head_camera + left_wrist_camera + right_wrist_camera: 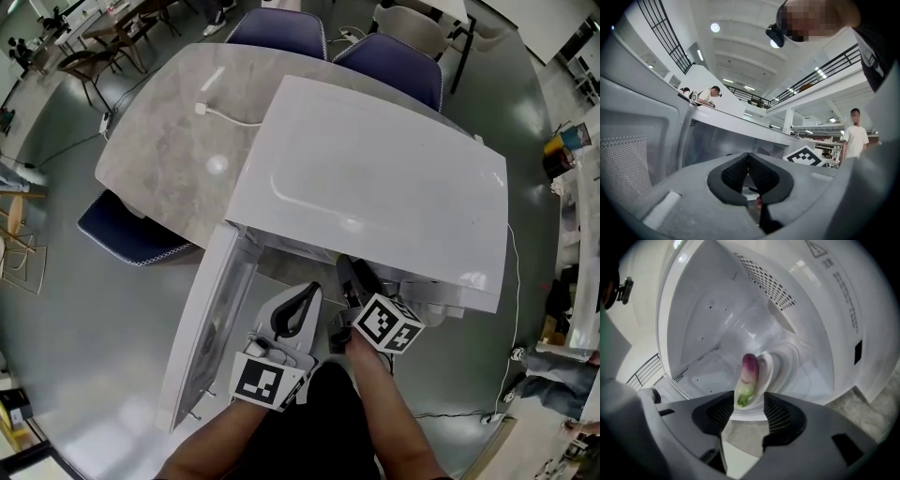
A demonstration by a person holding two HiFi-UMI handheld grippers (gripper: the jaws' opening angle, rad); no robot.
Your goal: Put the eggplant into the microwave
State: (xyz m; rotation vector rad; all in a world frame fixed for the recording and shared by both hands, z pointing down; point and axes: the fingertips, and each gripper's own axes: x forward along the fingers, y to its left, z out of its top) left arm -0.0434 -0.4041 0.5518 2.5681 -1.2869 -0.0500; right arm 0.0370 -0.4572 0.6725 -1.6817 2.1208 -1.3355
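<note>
Eggplant (pixel 747 378) is lying on the glass turntable (pixel 787 362) inside the microwave (pixel 708 324), at the centre of the right gripper view. Its purple end is pointing away and its green stem end toward me.

My right gripper (pixel 747 401) is pointing into the cavity with jaws standing wide apart. The pads are not touching the eggplant; the stem end is sitting just past the gap between the tips.

My left gripper (pixel 748 157) is facing the door (pixel 211 319), jaws closed, pads meeting at the tips.

In the head view the microwave is sitting on a grey table (pixel 159 150), with the door swinging open toward the lower left.

Writing: a warning triangle sticker (pixel 820 254) and lines of print are showing at the upper right of the right gripper view, too small to read. The marker cubes (pixel 386 323) are showing black-and-white squares only.
</note>
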